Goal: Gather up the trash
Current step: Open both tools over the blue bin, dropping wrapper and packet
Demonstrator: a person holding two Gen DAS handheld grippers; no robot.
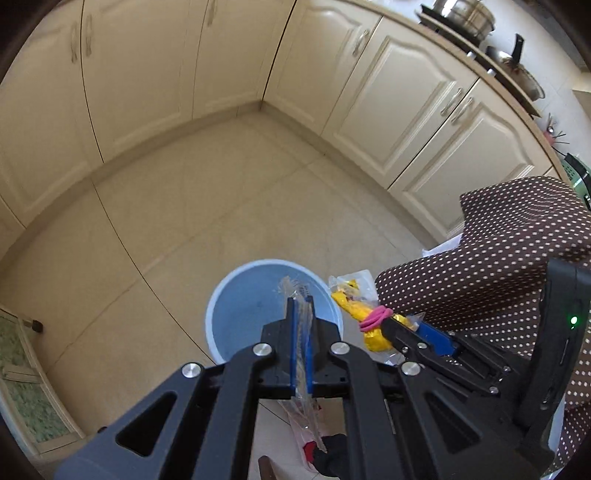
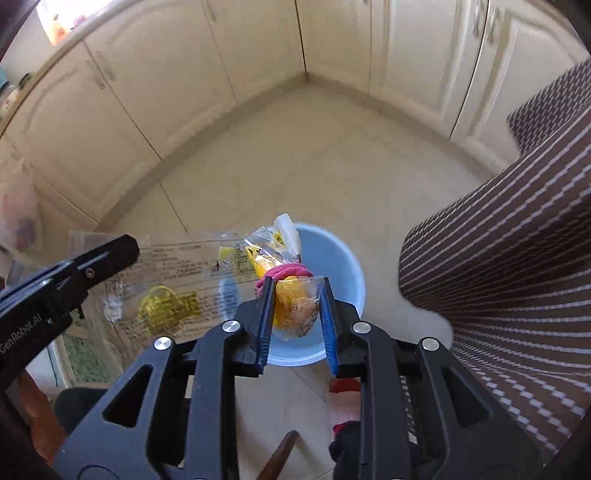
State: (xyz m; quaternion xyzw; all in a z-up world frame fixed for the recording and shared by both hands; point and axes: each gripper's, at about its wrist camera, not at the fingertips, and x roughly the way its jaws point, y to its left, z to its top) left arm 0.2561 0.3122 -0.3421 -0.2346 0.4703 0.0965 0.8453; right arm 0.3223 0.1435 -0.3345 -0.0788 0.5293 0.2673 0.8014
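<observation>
A light blue bin (image 1: 251, 306) stands on the tiled floor below both grippers; it also shows in the right wrist view (image 2: 332, 258). My left gripper (image 1: 301, 306) is shut on a clear plastic wrapper (image 1: 304, 332), held over the bin; the wrapper with printed text shows flat in the right wrist view (image 2: 173, 280). My right gripper (image 2: 299, 288) is shut on a yellow bag tied with a pink band (image 2: 291, 295), held above the bin's near rim. The bag also shows in the left wrist view (image 1: 365, 317), right of the bin.
Cream cabinets (image 1: 184, 74) line the corner behind the bin. A brown dotted cloth (image 1: 498, 258) hangs at the right, close to the right gripper (image 1: 413, 325). Pots (image 1: 465, 14) sit on the counter. Red and dark items (image 2: 343, 406) lie on the floor below.
</observation>
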